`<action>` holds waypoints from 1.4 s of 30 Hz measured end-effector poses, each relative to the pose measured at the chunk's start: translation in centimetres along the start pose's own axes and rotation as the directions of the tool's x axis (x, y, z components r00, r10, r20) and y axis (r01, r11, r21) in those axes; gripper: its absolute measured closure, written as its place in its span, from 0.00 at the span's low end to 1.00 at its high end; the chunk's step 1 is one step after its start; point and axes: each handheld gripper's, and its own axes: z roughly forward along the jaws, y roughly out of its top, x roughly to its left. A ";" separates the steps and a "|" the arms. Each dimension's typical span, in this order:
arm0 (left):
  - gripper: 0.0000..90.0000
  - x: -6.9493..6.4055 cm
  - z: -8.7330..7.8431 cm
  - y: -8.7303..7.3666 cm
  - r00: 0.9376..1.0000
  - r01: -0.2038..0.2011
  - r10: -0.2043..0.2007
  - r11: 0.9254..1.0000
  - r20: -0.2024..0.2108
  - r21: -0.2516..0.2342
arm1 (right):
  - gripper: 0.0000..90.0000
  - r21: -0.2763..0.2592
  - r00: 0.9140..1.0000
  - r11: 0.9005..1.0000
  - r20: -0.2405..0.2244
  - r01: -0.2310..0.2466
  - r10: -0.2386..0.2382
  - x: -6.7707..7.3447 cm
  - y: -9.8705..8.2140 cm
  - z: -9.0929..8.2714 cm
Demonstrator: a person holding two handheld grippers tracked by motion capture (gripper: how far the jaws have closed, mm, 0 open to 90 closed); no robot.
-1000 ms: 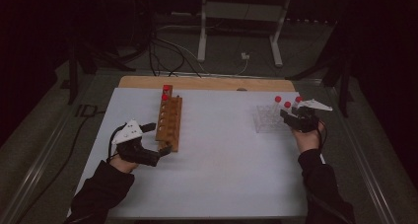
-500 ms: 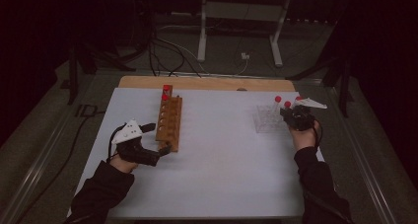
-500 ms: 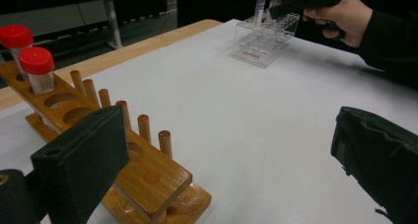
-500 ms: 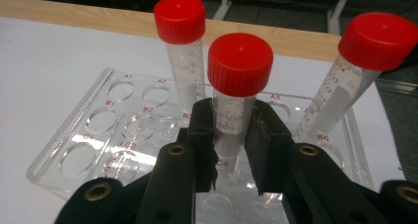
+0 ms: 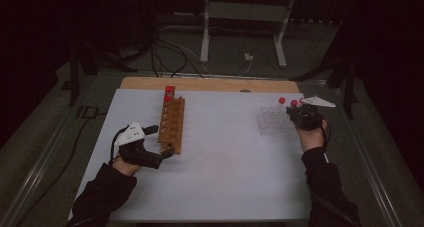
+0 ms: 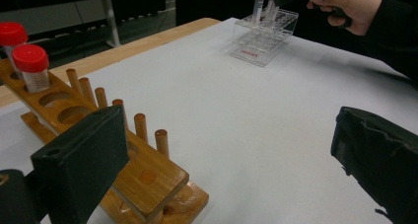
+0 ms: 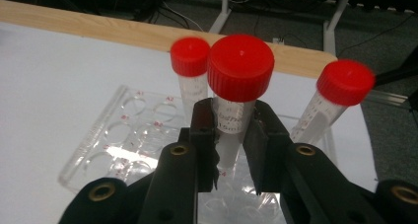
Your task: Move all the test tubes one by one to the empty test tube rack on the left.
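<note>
The tube (image 7: 231, 120) in hand is a clear plastic one with a wide red screw cap (image 7: 240, 66) and small printed markings on its wall. It stands upright in the clear plastic rack (image 7: 123, 135) at the right side of the white table (image 5: 235, 162), with two more red-capped tubes close by — one (image 7: 190, 73) just behind it and one (image 7: 335, 98) leaning off to the side. The right gripper (image 7: 230, 135) has just been closing, and its two black fingers (image 7: 203, 135) are now clamped on the tube's wall just under the cap, one on each side, so the cap sits above the fingertips.

Well apart, at the table's left side, the left gripper (image 5: 150, 152) rests beside the near end of a wooden rack (image 6: 143, 174) — its jaws stand wide apart with nothing between them. Two red-capped tubes (image 6: 30, 68) sit in the far holes of that rack.
</note>
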 end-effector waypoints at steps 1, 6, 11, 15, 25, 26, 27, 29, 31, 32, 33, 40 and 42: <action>0.02 0.0 0.0 0.0 1.000 -0.002 0.002 1.000 0.001 0.000 | 0.84 -0.005 1.000 1.000 0.001 0.002 -0.002 0.0 0.2 -0.3; 0.02 -0.2 0.0 0.3 1.000 -0.003 0.003 1.000 0.011 0.001 | 0.84 -0.019 1.000 1.000 -0.002 0.017 -0.017 0.2 1.2 -1.8; 0.02 -0.5 -0.1 0.8 1.000 -0.006 0.006 1.000 0.018 -0.008 | 0.84 -0.041 0.999 0.998 -0.020 0.041 -0.042 0.7 2.2 -3.6; 0.02 -0.7 -0.1 1.3 1.000 -0.013 0.014 1.000 0.012 -0.008 | 0.84 -0.046 0.996 0.997 -0.056 0.068 -0.070 1.6 2.8 -4.7; 0.02 -1.4 0.5 2.3 0.999 -0.017 0.017 1.000 0.042 0.015 | 0.84 -0.051 0.972 0.990 -0.193 0.129 -0.136 5.3 2.9 -5.9; 0.02 -1.5 0.6 2.4 0.999 -0.018 0.017 1.000 0.044 0.020 | 0.84 -0.052 0.967 0.989 -0.207 0.138 -0.146 5.8 2.8 -5.9; 0.02 -1.6 0.8 2.4 0.999 -0.020 0.019 0.999 0.044 0.025 | 0.84 -0.052 0.963 0.988 -0.222 0.146 -0.154 6.3 2.6 -5.9; 0.02 -1.8 1.0 2.6 0.998 -0.017 0.016 0.999 0.057 0.027 | 0.84 -0.056 0.953 0.986 -0.251 0.160 -0.169 7.3 2.5 -6.0; 0.02 -1.9 1.2 2.8 0.997 -0.016 0.014 0.999 0.072 0.031 | 0.84 -0.060 0.943 0.983 -0.276 0.174 -0.184 8.2 2.3 -6.1; 0.02 -2.0 1.3 2.8 0.997 -0.018 0.016 0.999 0.071 0.032 | 0.84 -0.062 0.937 0.982 -0.293 0.180 -0.191 8.6 2.2 -6.1; 0.02 -2.1 1.5 2.9 0.996 -0.015 0.013 0.999 0.083 0.032 | 0.84 -0.061 0.931 0.980 -0.307 0.189 -0.199 9.1 2.2 -6.1; 0.02 -2.8 2.6 3.7 0.993 -0.026 0.022 0.999 0.113 0.032 | 0.84 -0.063 0.887 0.966 -0.385 0.249 -0.254 12.2 1.4 -6.1; 0.02 -3.1 3.1 3.9 0.993 -0.034 0.030 0.999 0.117 0.033 | 0.84 -0.062 0.872 0.960 -0.407 0.272 -0.273 13.1 1.0 -6.1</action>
